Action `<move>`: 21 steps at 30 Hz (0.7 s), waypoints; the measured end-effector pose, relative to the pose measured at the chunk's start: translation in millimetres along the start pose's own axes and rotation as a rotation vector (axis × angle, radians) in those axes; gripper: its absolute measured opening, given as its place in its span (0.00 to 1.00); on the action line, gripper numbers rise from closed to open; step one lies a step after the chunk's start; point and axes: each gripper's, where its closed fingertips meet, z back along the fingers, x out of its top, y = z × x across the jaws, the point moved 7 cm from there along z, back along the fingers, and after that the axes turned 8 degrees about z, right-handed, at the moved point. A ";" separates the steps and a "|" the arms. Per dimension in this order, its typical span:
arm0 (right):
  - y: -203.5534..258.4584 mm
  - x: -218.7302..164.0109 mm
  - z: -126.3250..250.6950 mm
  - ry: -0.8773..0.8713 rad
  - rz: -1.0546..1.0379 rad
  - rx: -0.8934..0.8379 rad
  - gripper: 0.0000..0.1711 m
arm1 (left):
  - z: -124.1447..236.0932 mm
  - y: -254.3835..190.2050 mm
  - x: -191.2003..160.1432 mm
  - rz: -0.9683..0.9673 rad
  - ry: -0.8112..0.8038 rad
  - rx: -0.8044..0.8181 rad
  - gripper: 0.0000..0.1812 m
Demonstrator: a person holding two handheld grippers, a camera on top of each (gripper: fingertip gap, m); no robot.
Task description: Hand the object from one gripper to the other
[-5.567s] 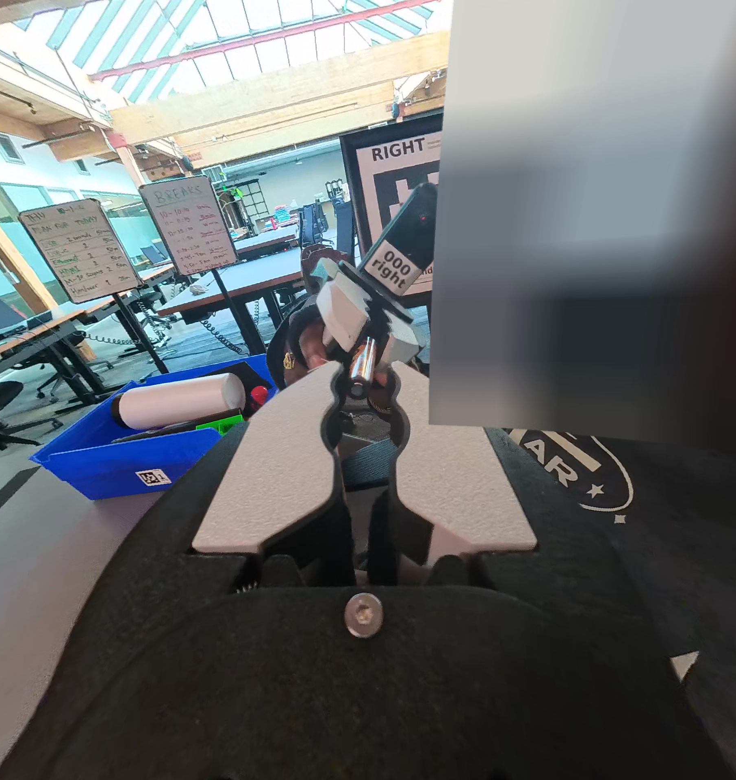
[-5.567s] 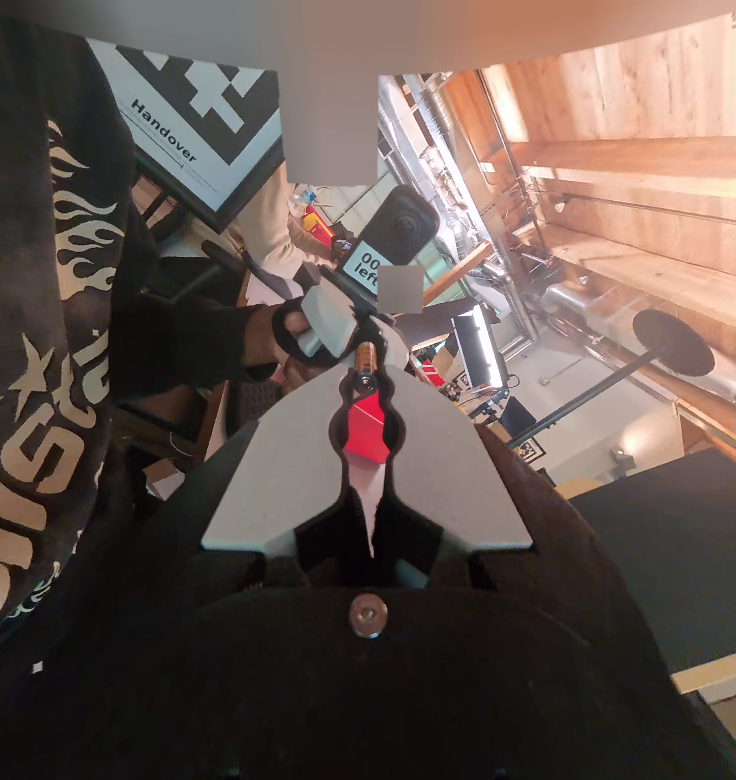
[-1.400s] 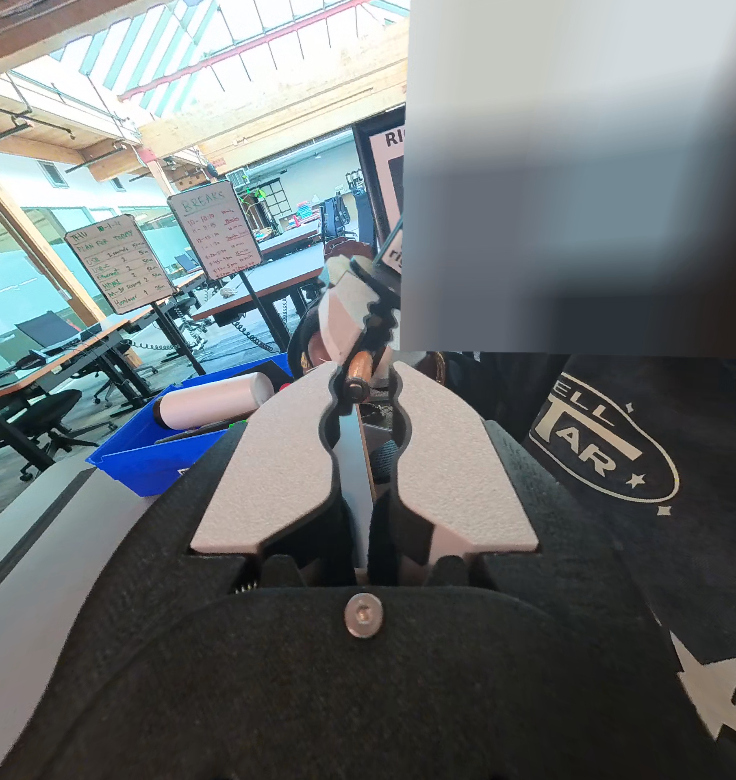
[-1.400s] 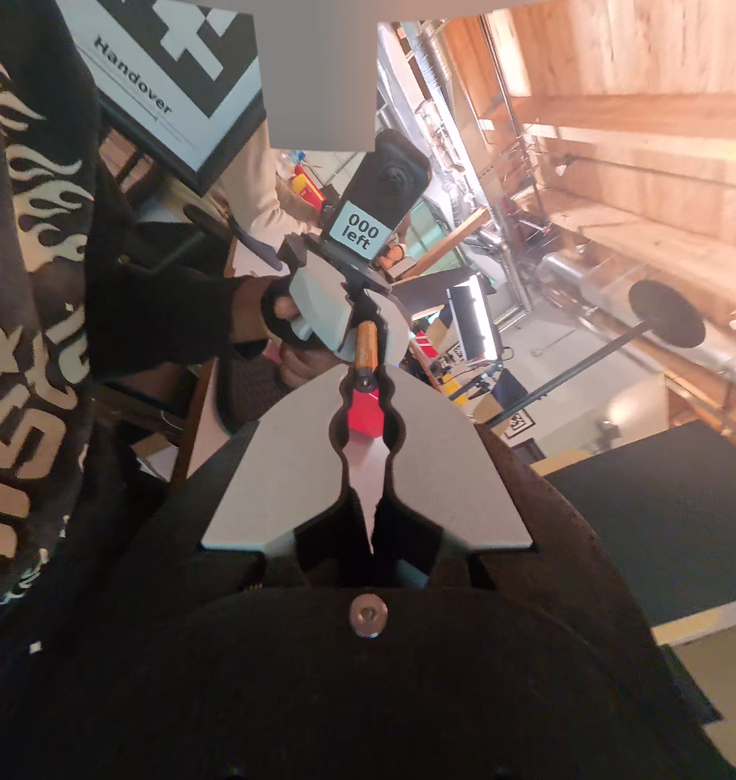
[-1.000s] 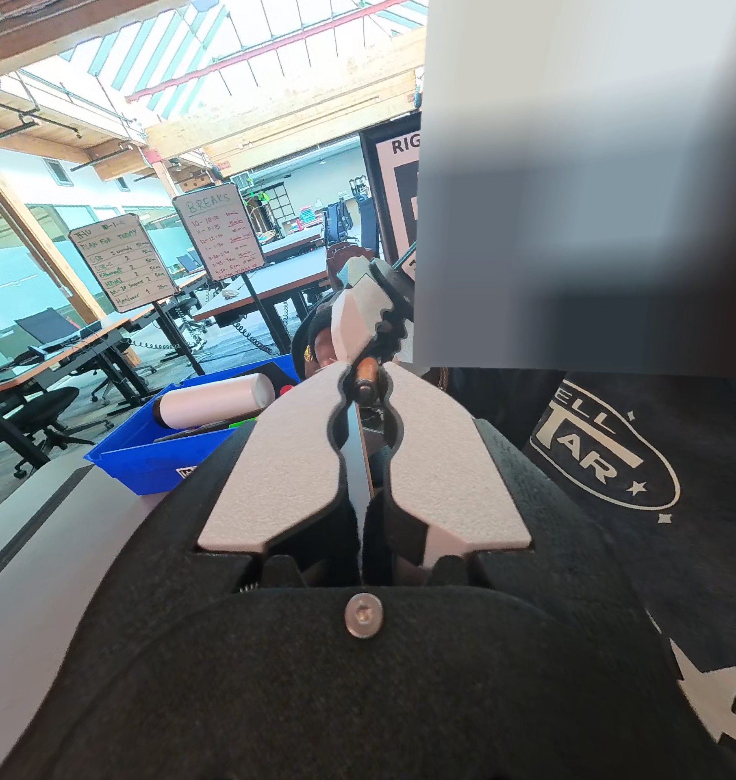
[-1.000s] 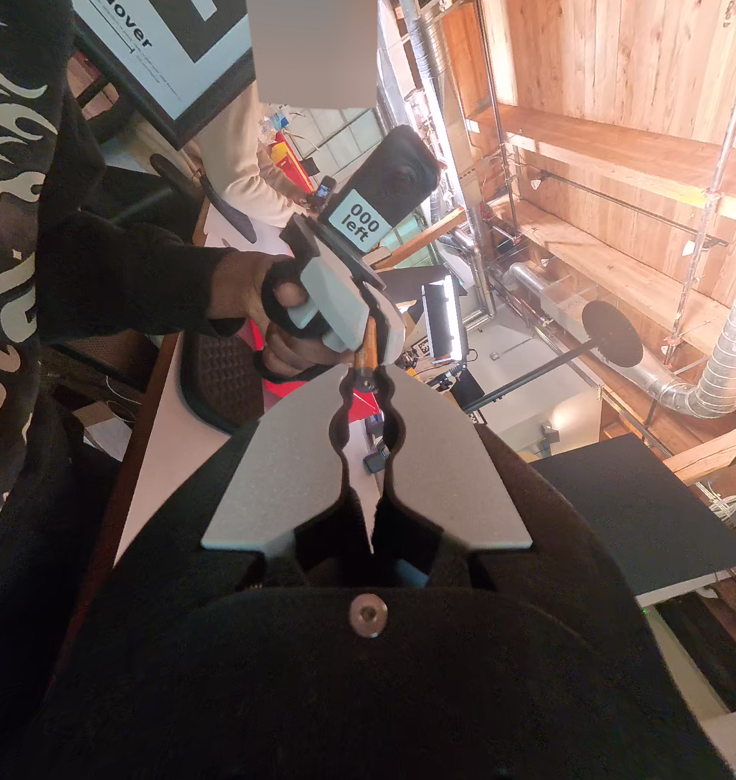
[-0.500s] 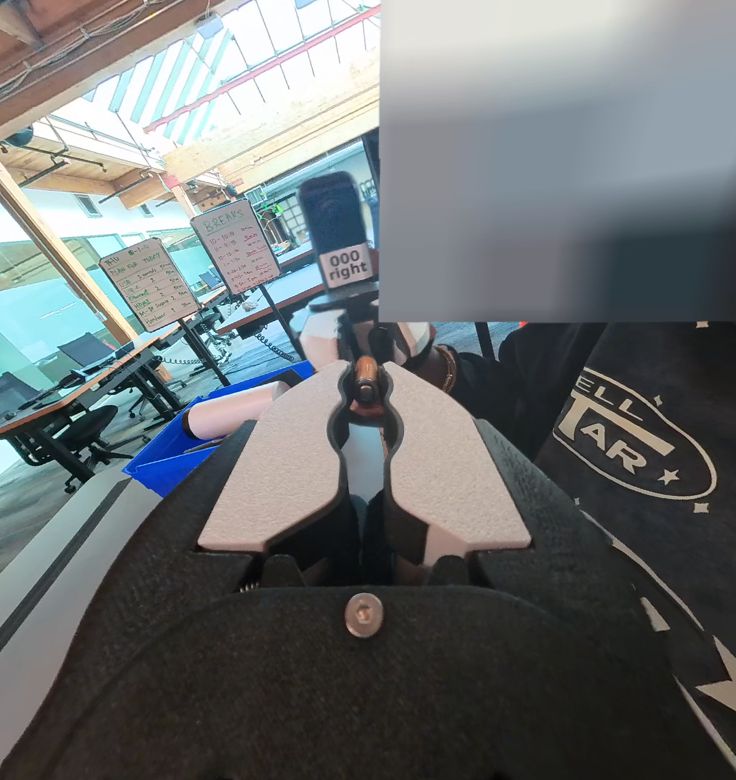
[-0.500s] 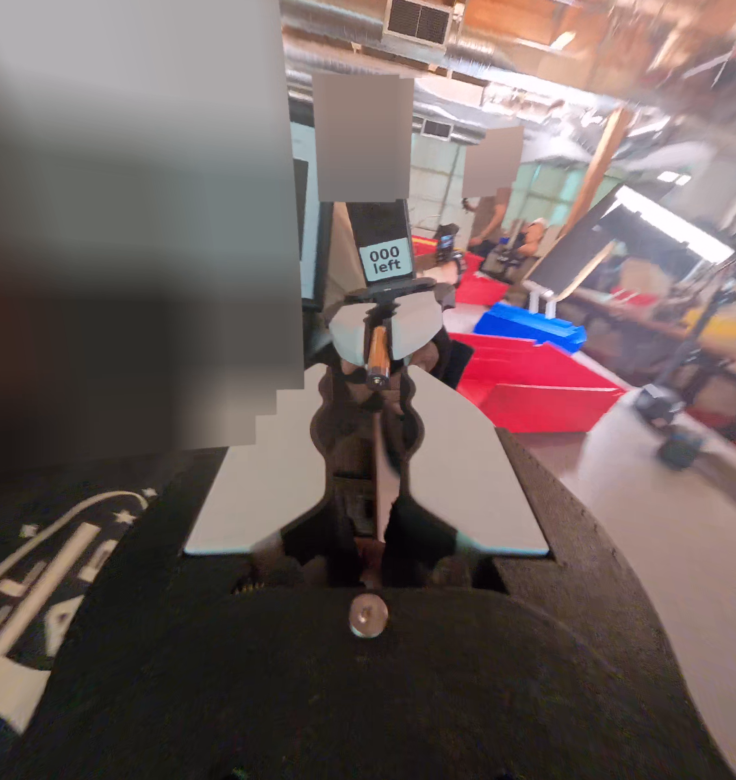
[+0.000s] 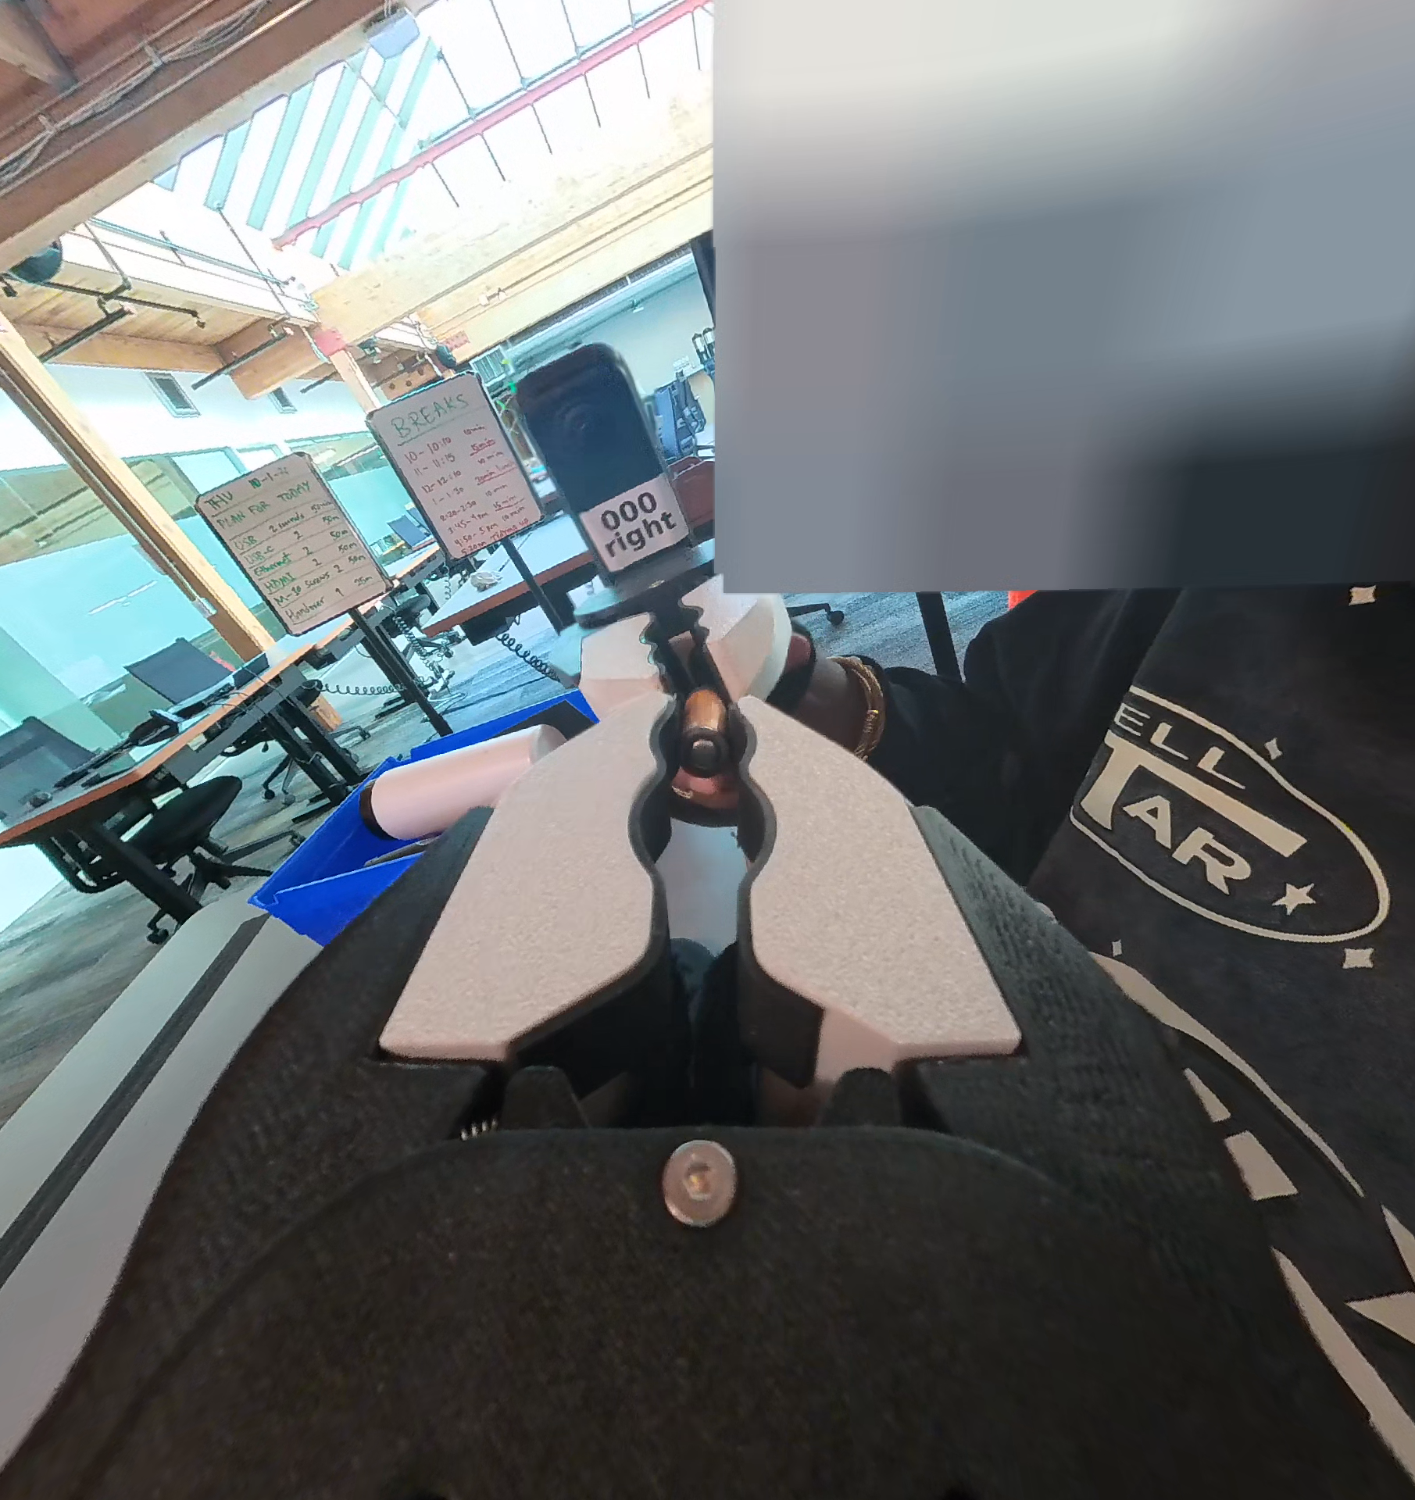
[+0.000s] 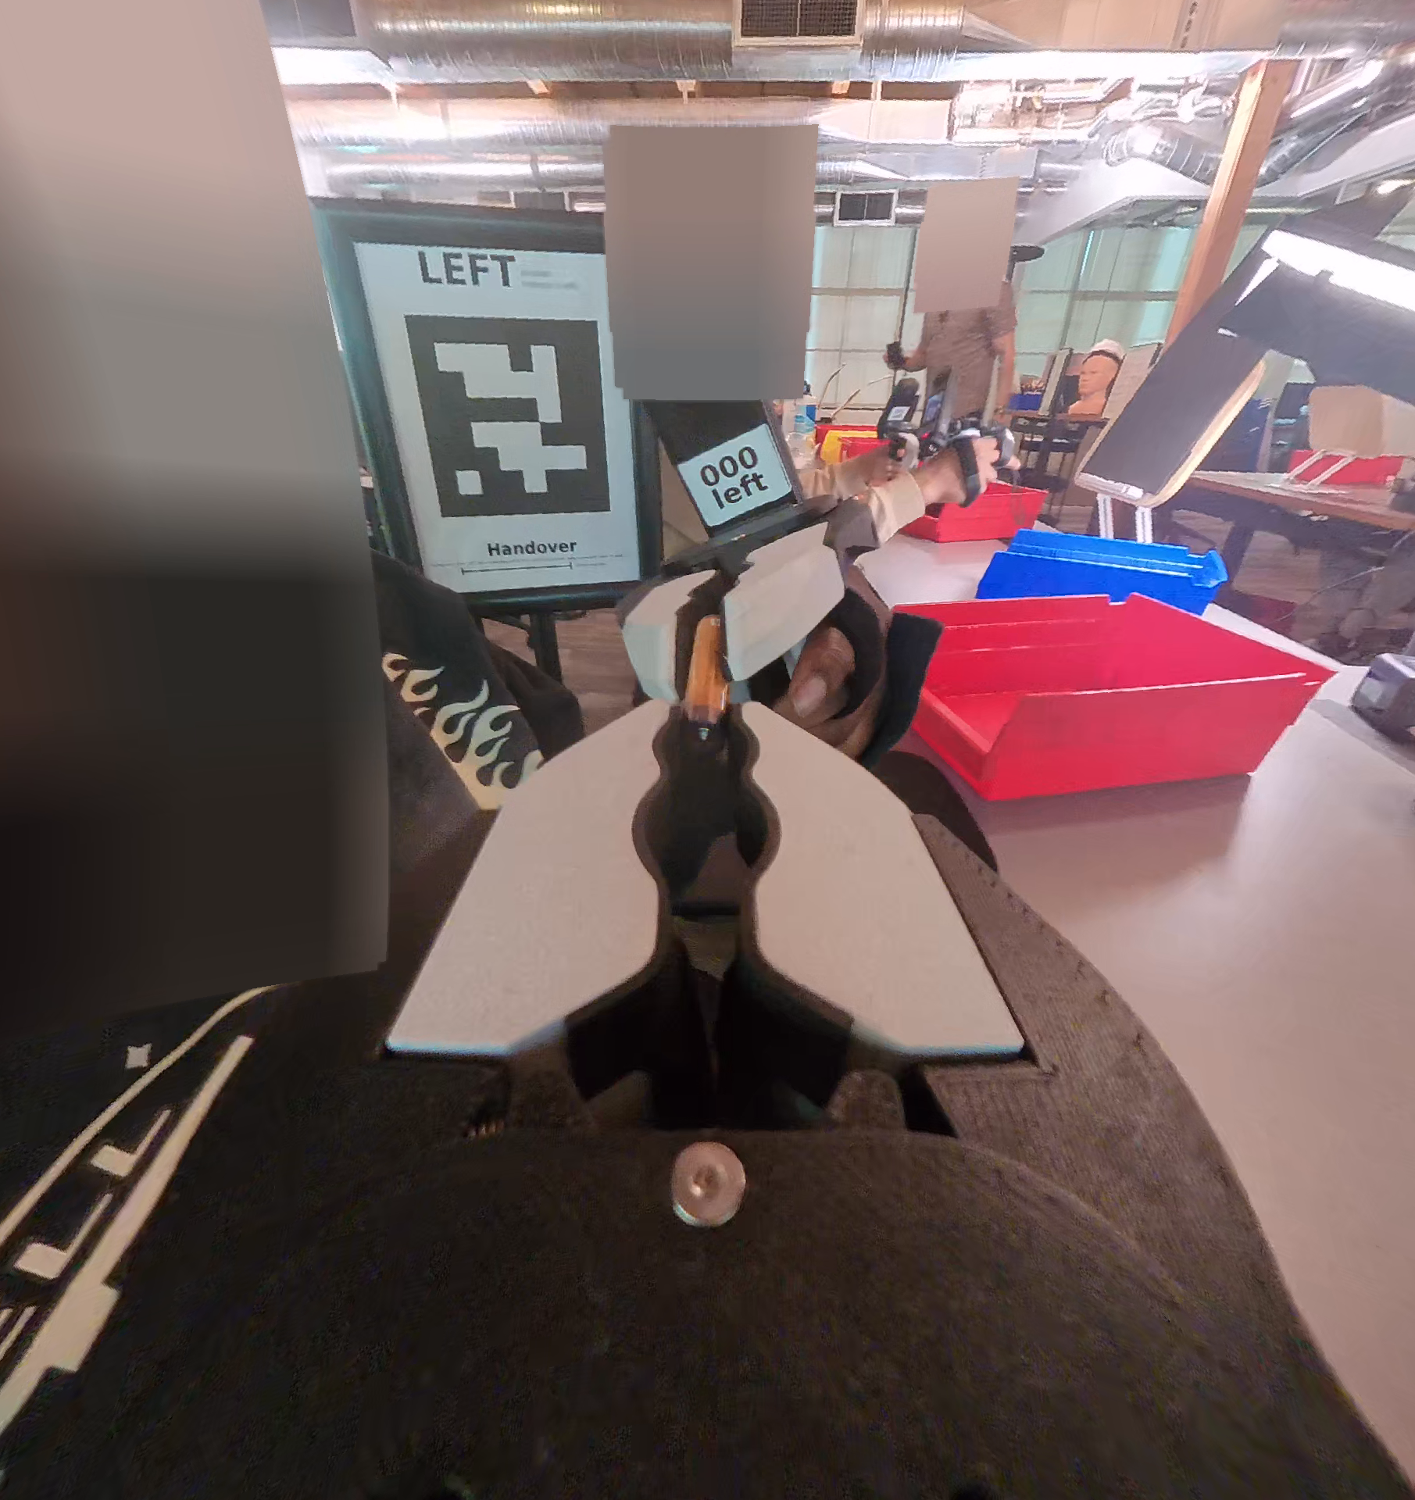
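Copper-coloured and cylindrical, the object [image 9: 702, 725] is held in the air between 2 grippers that meet tip to tip. The left gripper [image 9: 701, 740] has its jaws clenched on one end, and the right gripper [image 10: 705, 717] has its jaws pinched on the other end. To the left, a blue bin [image 9: 338, 881] sits on the grey desk [image 9: 79, 1047]; a red bin [image 10: 1093, 714] rests far right.
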 end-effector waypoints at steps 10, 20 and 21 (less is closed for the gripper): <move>0.3 1.4 0.1 0.033 0.144 -0.078 0.06 | 0.6 3.3 -1.5 0.034 0.001 0.022 0.06; -21.6 10.8 39.5 0.191 0.317 -0.447 0.06 | 4.2 37.1 -18.5 0.098 0.162 0.383 0.32; -26.6 10.7 48.3 0.246 0.351 -0.528 0.06 | 4.8 42.5 -24.0 0.105 0.211 0.436 0.33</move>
